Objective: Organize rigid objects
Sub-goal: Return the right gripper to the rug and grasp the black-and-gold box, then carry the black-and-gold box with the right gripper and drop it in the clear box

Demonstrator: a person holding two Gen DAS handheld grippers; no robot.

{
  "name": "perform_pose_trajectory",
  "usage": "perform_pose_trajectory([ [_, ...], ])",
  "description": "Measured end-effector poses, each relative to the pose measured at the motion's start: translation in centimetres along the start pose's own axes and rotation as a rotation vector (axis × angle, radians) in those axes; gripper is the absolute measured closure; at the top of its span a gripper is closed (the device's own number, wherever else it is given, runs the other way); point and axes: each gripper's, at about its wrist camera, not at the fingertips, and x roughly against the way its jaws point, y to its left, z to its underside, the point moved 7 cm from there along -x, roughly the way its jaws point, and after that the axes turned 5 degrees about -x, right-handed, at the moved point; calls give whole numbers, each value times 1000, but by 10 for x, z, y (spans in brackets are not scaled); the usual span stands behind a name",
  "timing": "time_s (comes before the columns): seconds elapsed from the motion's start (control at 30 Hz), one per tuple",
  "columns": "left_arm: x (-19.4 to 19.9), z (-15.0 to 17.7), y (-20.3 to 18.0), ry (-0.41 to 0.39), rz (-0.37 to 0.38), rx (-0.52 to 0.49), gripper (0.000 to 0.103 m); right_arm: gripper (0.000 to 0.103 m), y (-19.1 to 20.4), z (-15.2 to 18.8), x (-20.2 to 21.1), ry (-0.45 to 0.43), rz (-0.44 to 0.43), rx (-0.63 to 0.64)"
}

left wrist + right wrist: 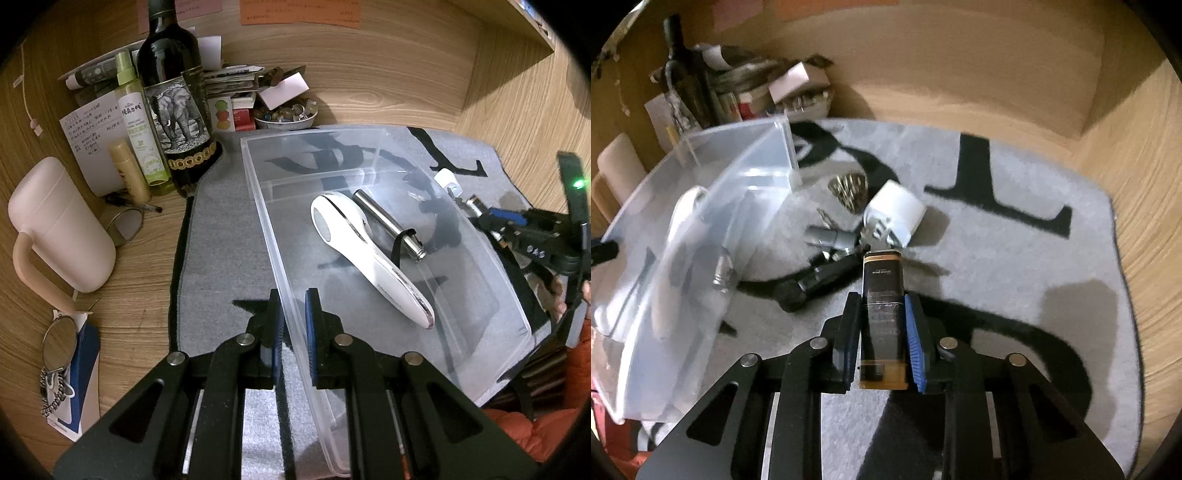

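On the grey mat, seen from your left wrist, the clear bin (369, 236) already holds a white handheld device (365, 251) and a steel flashlight (388, 225), while your left gripper (291, 332) pinches the bin's near wall. From your right wrist, your right gripper (882, 332) clamps a black-and-gold box (882, 314); a white adapter (894, 210), apparently some coins (849, 188) and dark tools (816, 277) lie unsorted beside the bin.

Dim, warm indoor light is seen. Glare is caught on the clear box (388, 229). The right view is smeared by motion blur; edges are bent and darkened.
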Motion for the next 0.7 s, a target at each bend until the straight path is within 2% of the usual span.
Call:
perform_pose_trajectory([
  [0.2, 0, 0, 0, 0, 0, 1, 92, 82, 17, -22, 32, -98, -38, 27],
  [0.47, 0, 0, 0, 0, 0, -1, 92, 82, 65, -56, 70, -227, -128, 102],
  [0.7, 0, 0, -1, 0, -1, -2, 92, 82, 106, -67, 78, -260, -193, 171],
])
